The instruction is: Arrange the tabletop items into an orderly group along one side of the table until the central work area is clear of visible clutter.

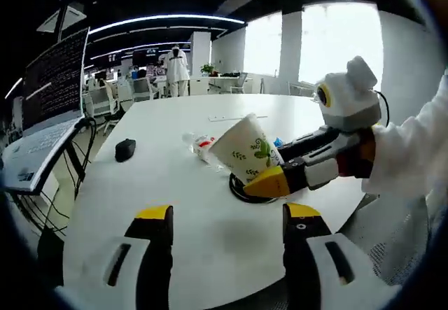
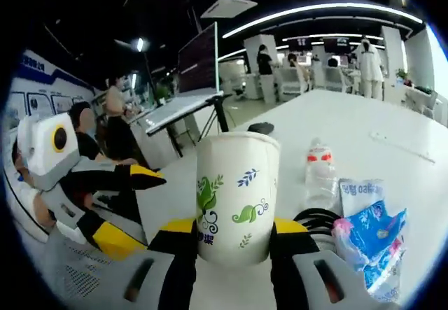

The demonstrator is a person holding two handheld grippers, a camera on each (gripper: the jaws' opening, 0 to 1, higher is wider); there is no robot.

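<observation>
A white paper cup [image 2: 234, 194] printed with green leaves is clamped between the jaws of my right gripper [image 2: 234, 233], lifted and tilted over the round white table [image 1: 210, 240]. In the left gripper view the same cup [image 1: 245, 148] hangs above a black cable coil [image 1: 240, 192], with the right gripper [image 1: 267, 177] reaching in from the right. My left gripper [image 1: 227, 219] stands open over the near table edge with nothing between its jaws. From the right gripper view the left gripper [image 2: 133, 208] sits to the left of the cup.
A clear plastic bottle [image 1: 199, 144] lies beside the cup, with blue and white snack packets [image 2: 364, 226] and the cable coil [image 2: 315, 219] close by. A black mouse [image 1: 124, 149] rests further left. A laptop on a stand [image 1: 42, 107] stands off the table's left.
</observation>
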